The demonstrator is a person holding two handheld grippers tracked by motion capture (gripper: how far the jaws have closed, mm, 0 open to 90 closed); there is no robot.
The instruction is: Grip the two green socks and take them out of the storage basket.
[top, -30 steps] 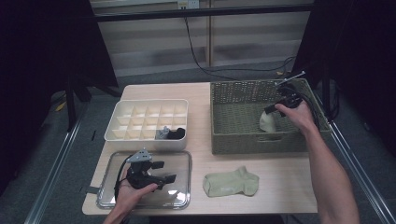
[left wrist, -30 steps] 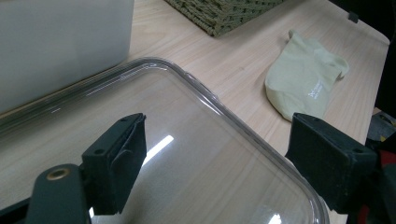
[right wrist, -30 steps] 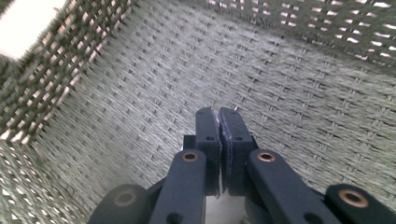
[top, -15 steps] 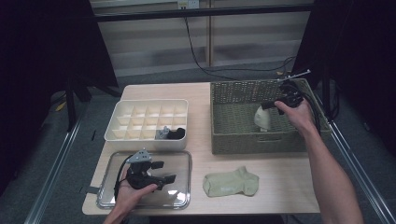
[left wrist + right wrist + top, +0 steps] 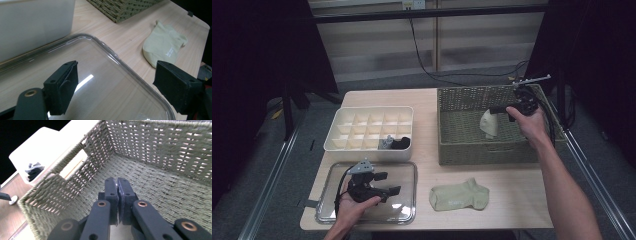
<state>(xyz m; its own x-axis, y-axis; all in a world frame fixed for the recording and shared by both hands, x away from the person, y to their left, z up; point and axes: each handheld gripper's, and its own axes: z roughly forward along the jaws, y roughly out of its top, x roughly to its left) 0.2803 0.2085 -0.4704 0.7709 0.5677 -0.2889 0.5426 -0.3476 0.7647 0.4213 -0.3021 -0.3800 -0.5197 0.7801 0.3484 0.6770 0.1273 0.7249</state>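
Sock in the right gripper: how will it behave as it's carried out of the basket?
Probably floppy: the sock hangs limp below the shut right gripper. Likely light, since a pinch at one edge bears it. It may sway or brush the basket wall.

Open tabletop (image 5: pixel 512 190) between green sock (image 5: pixel 459 196) and wicker basket (image 5: pixel 462 152). Basket walls hemming the right gripper (image 5: pixel 494 110); compartment box (image 5: pixel 369 130) blocking leftward passage.

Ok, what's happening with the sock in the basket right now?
Right hand-held gripper shut on pale sock, holding it up inside basket. Left hand-held gripper open over clear lid. Nothing blocking.
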